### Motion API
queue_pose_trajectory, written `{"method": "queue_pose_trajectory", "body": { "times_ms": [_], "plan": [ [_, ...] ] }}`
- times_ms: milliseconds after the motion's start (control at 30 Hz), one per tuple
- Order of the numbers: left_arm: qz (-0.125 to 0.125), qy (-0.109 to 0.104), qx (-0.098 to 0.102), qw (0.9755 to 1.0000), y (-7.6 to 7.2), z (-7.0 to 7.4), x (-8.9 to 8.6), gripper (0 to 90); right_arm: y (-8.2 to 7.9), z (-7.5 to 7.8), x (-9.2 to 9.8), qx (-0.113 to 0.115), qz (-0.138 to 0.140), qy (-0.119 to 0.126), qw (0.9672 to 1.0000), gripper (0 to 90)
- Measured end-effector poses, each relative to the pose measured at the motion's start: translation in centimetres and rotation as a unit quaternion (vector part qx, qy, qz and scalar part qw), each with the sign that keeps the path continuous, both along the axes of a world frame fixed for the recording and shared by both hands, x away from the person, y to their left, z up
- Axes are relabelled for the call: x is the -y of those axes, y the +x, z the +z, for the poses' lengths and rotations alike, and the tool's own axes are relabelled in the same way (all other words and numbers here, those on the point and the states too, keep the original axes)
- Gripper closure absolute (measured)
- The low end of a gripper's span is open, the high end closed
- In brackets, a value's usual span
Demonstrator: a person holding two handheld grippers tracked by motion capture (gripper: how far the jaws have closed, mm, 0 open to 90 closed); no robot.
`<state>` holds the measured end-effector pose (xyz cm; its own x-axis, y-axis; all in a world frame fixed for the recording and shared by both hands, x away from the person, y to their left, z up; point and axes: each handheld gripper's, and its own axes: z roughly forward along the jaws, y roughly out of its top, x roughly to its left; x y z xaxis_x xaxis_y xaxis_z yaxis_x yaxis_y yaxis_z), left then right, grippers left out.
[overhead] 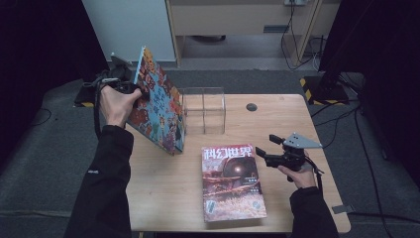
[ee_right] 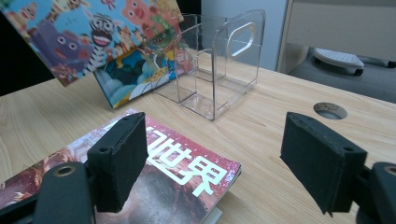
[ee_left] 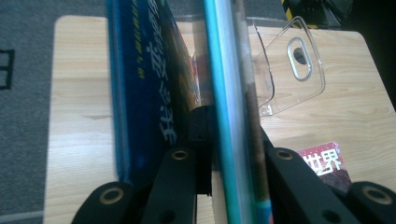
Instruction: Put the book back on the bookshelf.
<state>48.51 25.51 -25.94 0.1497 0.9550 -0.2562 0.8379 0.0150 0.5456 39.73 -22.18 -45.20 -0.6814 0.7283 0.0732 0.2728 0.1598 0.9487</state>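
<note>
A colourful children's picture book (overhead: pixel 158 106) is held up tilted at the table's left, its lower corner close to the wooden table (overhead: pixel 163 198). My left gripper (overhead: pixel 133 91) is shut on the book's upper edge. In the left gripper view the teal edge of the book (ee_left: pixel 229 70) runs between the pads of my left gripper (ee_left: pixel 231 130), and a blue cover (ee_left: pixel 140 84) hangs outside the left jaw. A red science-fiction magazine (overhead: pixel 232 181) lies flat at the front. My right gripper (overhead: pixel 265 146) hovers open just right of its top corner, its pads apart over the magazine (ee_right: pixel 187 172).
A clear plastic file holder (overhead: pixel 204 111) stands behind the magazine, right beside the tilted book; it is also in the right gripper view (ee_right: pixel 219 65). A round cable hole (overhead: pixel 251 106) sits at the table's back. Bare wood lies right of the magazine.
</note>
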Motion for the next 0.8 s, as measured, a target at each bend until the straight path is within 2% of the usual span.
{"method": "queue_pose_trajectory", "body": {
  "times_ms": [300, 467, 633, 800],
  "plan": [
    [-0.002, 0.004, -0.018, 0.9998, 1.9, -2.9, 1.0, 78.2, 0.0, 0.0, 0.1, -0.001, 0.001, -0.004, 1.0000, 22.8],
    [-0.002, 0.010, -0.020, 0.9997, 2.3, -3.8, 1.3, 78.0, 0.1, -0.1, 0.0, -0.002, 0.001, -0.005, 1.0000, 22.8],
    [-0.004, 0.015, -0.030, 0.9994, 2.7, -5.4, 1.5, 77.8, 0.0, -0.1, 0.0, -0.001, 0.002, -0.007, 1.0000, 22.8],
    [-0.012, 0.026, -0.026, 0.9993, 2.8, -5.5, 1.8, 77.6, 0.1, -0.2, 0.0, -0.004, 0.002, -0.010, 0.9999, 22.8]
  ]
}}
